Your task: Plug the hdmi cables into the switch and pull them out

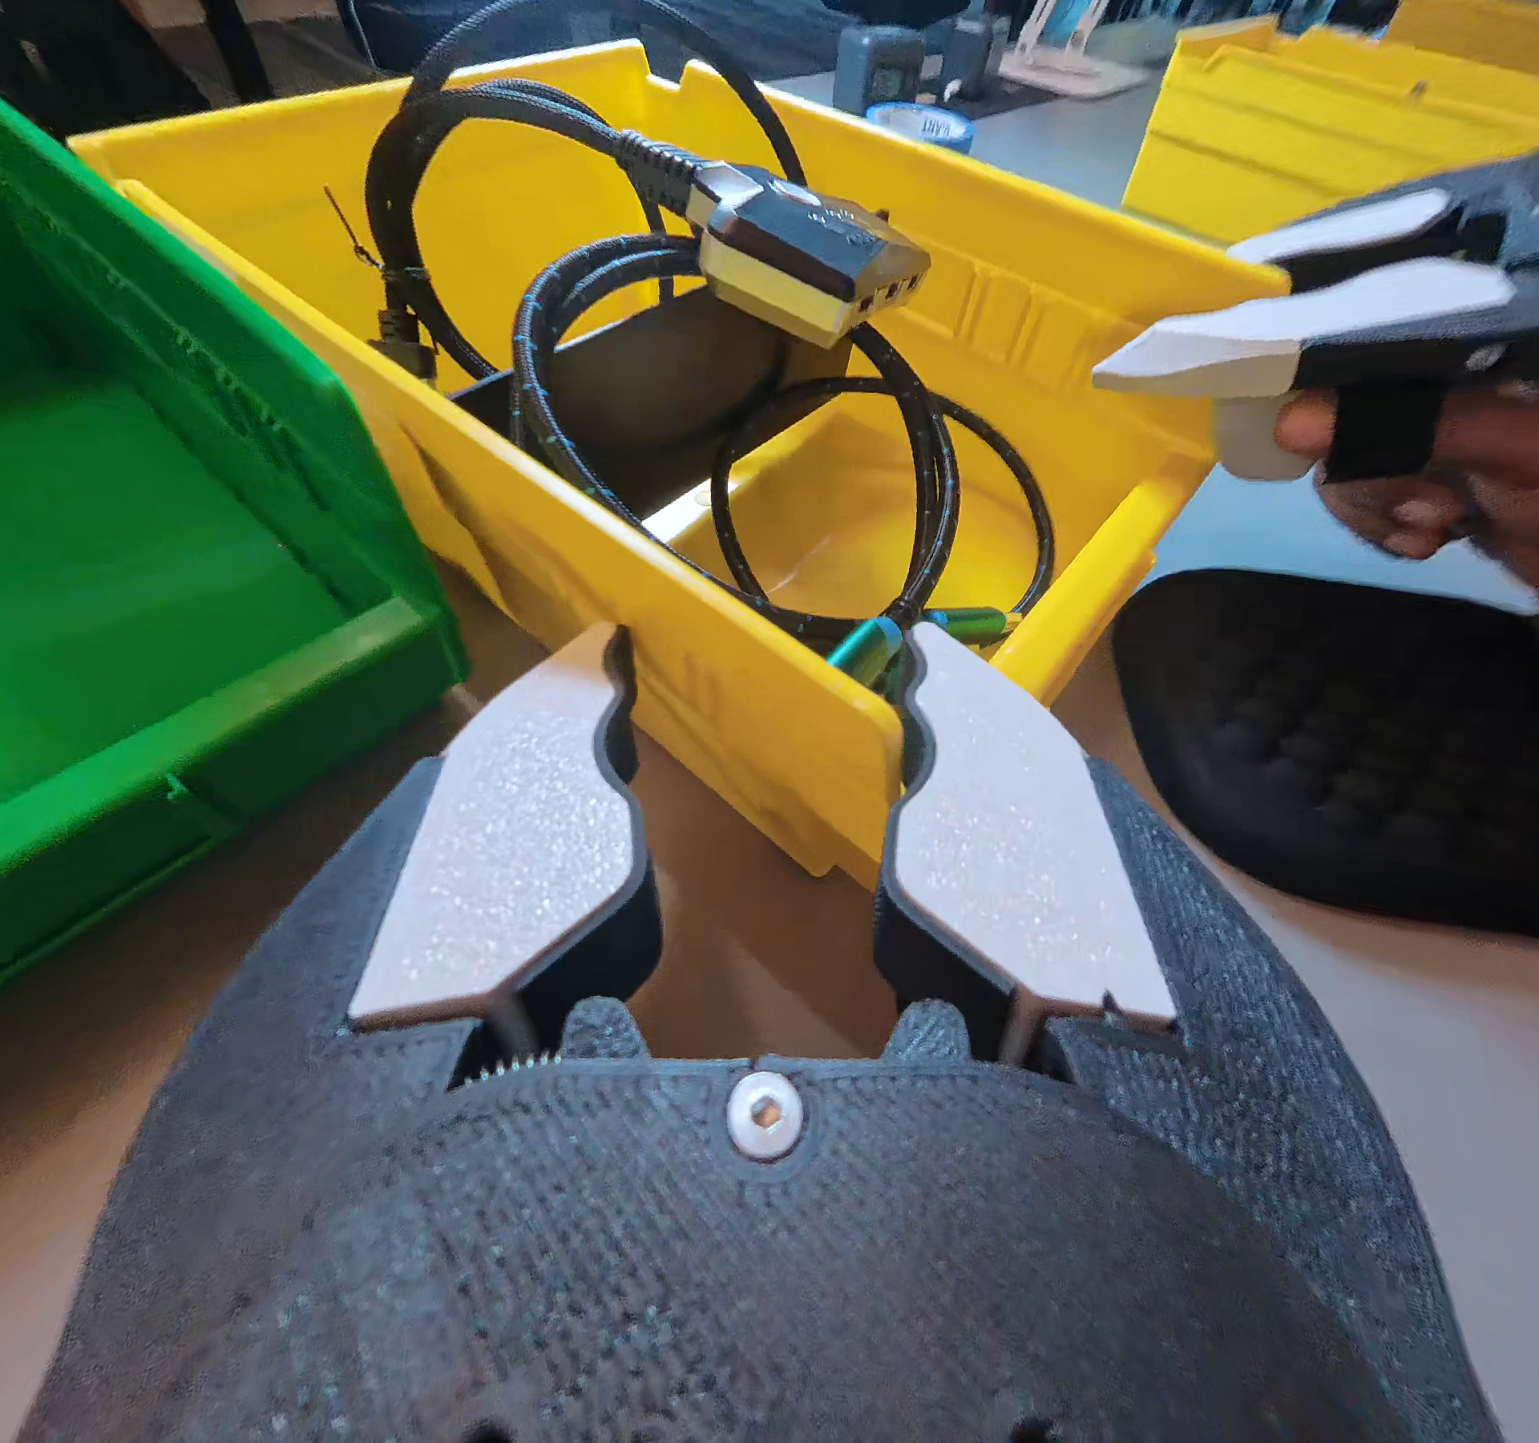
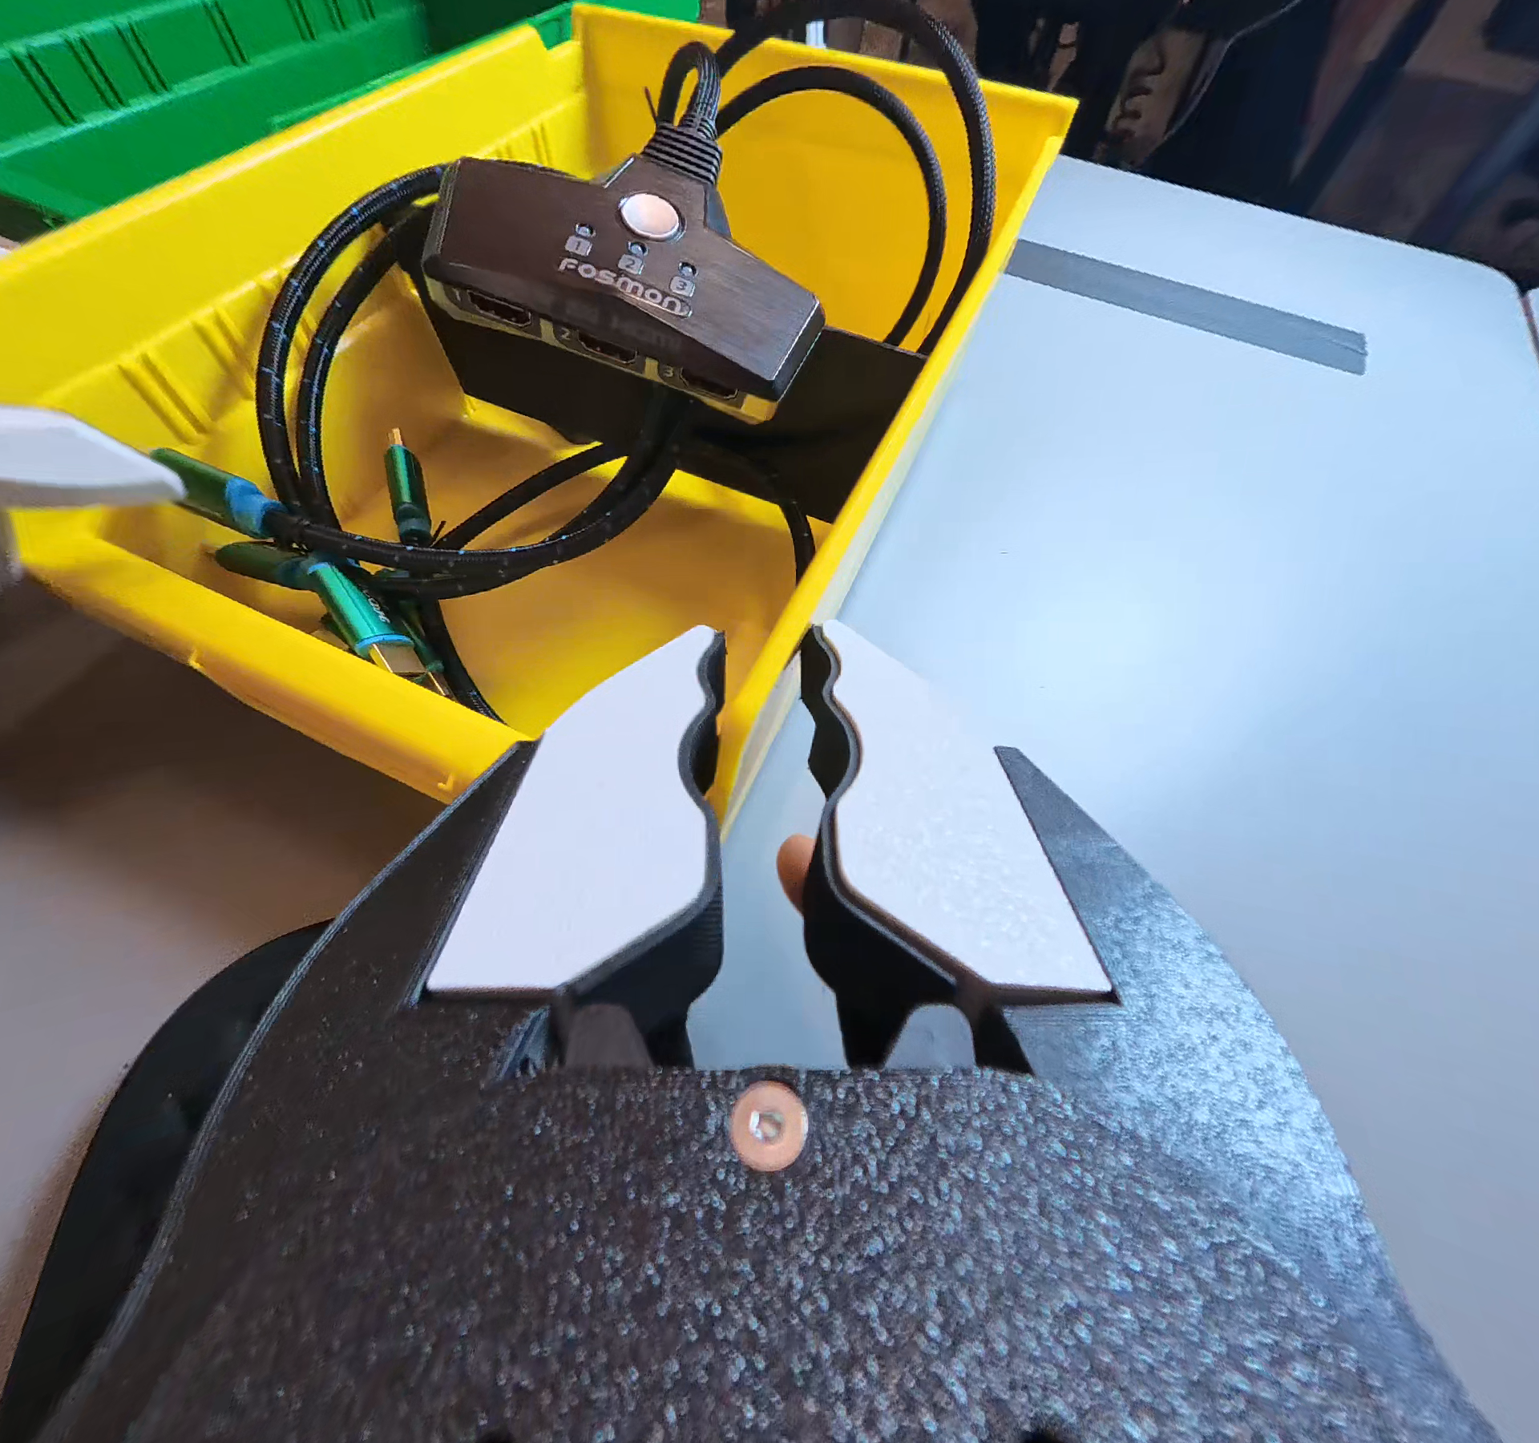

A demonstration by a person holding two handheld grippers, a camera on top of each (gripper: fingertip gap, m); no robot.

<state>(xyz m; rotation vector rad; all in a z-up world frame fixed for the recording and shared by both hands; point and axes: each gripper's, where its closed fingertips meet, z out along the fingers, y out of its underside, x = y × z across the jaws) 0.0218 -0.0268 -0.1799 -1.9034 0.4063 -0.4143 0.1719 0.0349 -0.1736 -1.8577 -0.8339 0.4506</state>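
Both our left gripper (image 1: 762, 645) and right gripper (image 2: 766, 637) hover empty, jaws parted, beside the yellow bin (image 2: 125, 304) holding the switch (image 2: 616, 295) atop coiled hdmi cables (image 2: 366, 612), whose tangle could drag it.

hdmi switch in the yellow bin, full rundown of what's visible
The hdmi switch is a flat, T-shaped black box with a brushed-looking top and pale metallic edges. It has one round silver button, three small indicator marks and three empty ports along its front edge. A thick braided black cable leaves its rear. It sits tilted, propped on a black divider inside the yellow bin. Neither tongs touch it.
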